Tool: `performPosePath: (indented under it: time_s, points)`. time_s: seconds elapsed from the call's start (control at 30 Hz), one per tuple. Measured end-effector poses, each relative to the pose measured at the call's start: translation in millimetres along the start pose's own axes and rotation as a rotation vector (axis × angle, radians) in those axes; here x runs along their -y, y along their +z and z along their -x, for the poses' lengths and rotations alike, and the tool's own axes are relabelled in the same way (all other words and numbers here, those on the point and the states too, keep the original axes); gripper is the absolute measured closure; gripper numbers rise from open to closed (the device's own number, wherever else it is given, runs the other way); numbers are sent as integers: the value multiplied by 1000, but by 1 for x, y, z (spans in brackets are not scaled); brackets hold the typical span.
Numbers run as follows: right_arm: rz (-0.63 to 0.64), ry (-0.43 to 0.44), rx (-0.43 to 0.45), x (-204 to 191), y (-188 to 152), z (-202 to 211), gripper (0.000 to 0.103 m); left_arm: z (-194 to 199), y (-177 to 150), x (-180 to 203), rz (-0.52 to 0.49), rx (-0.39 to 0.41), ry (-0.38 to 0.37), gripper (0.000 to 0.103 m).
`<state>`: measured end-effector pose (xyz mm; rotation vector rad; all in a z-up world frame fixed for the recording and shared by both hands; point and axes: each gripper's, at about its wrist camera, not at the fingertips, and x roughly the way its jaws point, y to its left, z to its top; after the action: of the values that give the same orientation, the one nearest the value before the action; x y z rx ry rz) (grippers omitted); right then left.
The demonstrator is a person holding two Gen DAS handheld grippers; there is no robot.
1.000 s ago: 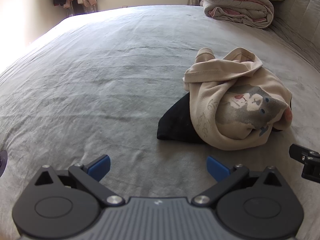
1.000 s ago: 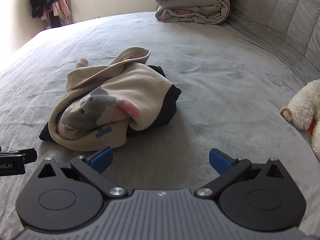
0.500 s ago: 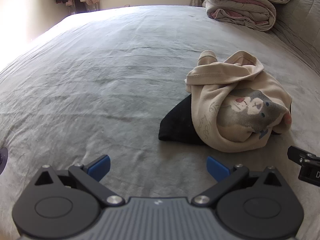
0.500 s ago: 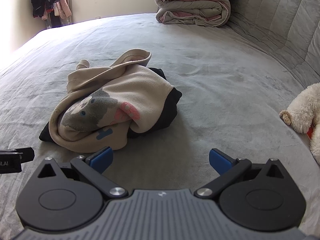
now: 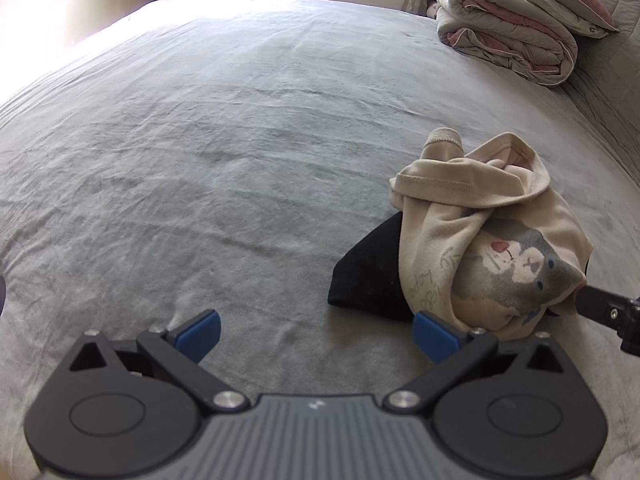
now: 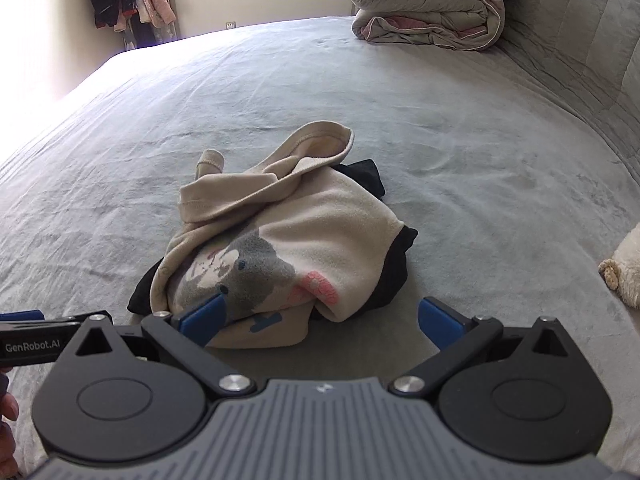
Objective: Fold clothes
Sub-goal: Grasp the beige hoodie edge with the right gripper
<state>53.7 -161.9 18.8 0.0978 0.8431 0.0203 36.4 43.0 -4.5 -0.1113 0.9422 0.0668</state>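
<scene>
Clothes (image 6: pixel 280 248), a crumpled cream top over something black, lie mid-frame on the bed (image 6: pixel 460 168) while both grippers, left (image 5: pixel 316 330) and right (image 6: pixel 320 320), fingers apart, now sit closer than a second ago, suggesting a grab.

We see a crumpled cream sweatshirt (image 6: pixel 320 220), grey animal print up, heaped over a black garment (image 5: pixel 368 268) on the bed.

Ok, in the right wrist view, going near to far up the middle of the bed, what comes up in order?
Right gripper with jaws open → beige sweatshirt with a grey animal print, crumpled on top of a black garment → bare stretch of grey bedspread → folded grey-and-pink comforter at the far right.
</scene>
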Motion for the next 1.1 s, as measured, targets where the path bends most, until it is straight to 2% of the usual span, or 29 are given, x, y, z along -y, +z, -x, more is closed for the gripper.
performPosePath:
  time_s: [0.23, 0.37, 0.57, 0.8, 0.93, 1.03, 1.1]
  points:
    - [-88, 107, 13, 7, 6, -34, 0, -33, -13, -16, 14, 33, -21, 0]
    - [-162, 135, -55, 16, -2, -66, 0, -56, -17, -21, 17, -7, -25, 0]
    - [-215, 210, -55, 27, -7, -77, 0, -66, -27, -11, -83, 38, 24, 0]
    - [-301, 252, -44, 33, -17, -75, 0, -68, -36, -6, -65, 106, 79, 0]
    - [-350, 275, -37, 36, -23, -74, 0, -65, -40, -8, -75, 136, 63, 0]
    - [-328, 221, -33, 31, -19, -64, 0, -62, -43, -10, -87, 151, 46, 0]
    - [-274, 171, 11, 24, -16, -51, 0, -58, -43, -12, -96, 141, 26, 0]
